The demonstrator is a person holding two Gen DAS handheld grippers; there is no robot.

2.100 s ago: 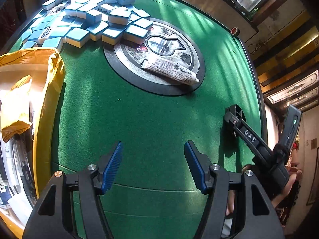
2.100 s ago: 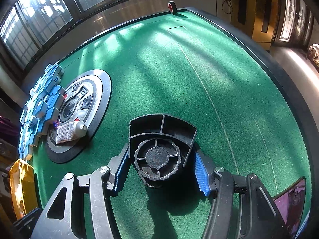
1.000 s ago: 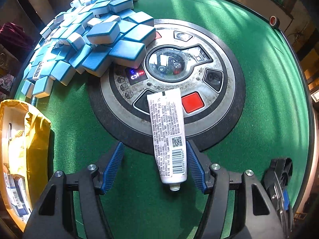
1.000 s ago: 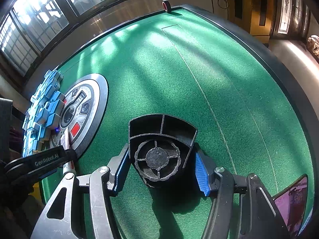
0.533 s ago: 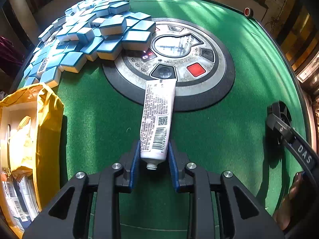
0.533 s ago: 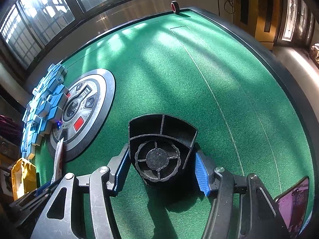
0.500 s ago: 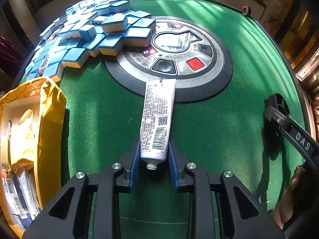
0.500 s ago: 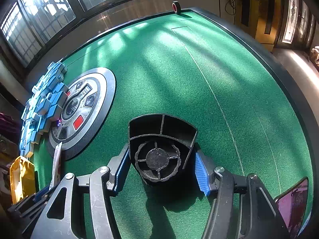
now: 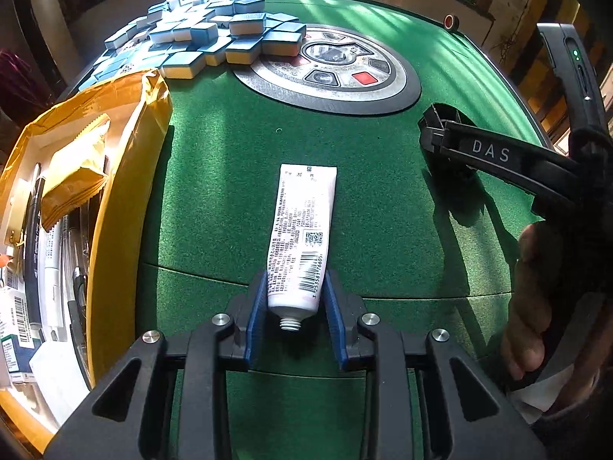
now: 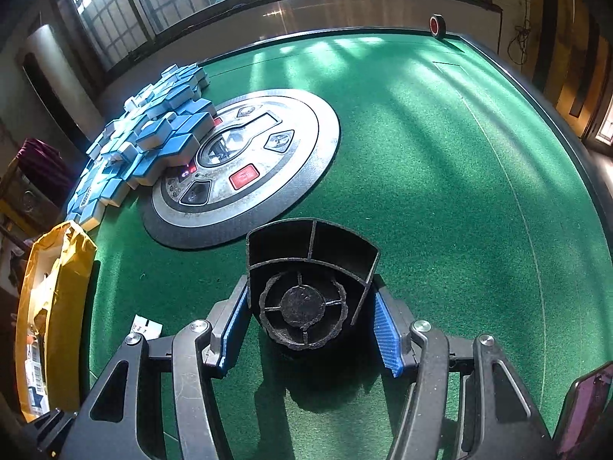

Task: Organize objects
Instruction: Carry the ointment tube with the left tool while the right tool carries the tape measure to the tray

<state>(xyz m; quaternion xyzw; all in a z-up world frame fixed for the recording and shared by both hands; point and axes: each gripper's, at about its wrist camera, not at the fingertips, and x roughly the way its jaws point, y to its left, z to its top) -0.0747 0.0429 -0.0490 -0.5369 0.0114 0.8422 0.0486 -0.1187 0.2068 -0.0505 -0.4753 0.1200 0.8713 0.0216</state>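
Taking the round control panel in the middle of the green surface as the landmark: far left of it, at the surface's edge, sits an open yellow padded envelope over a box of pens and packets. Behind and left of the panel a heap of blue-backed mahjong tiles spreads out, a few of them lying over the panel's rim.

In front of the panel, nearer the camera, the left tongs are closed on the neck end of a white tube with a barcode label; the blue pads press its sides, and its uncapped threaded nozzle points toward the camera while its flat crimped end points toward the panel. The jaws have just been easing very slightly apart, with the tube between them.

Right of the panel and close to its rim, the right tongs stand wide and grip a black ribbed plastic part by its two sides; it is shaped like a fan segment around a round hub. A hand holds those tongs. Far behind the panel, at the surface's far edge, stands a small roll of red tape.
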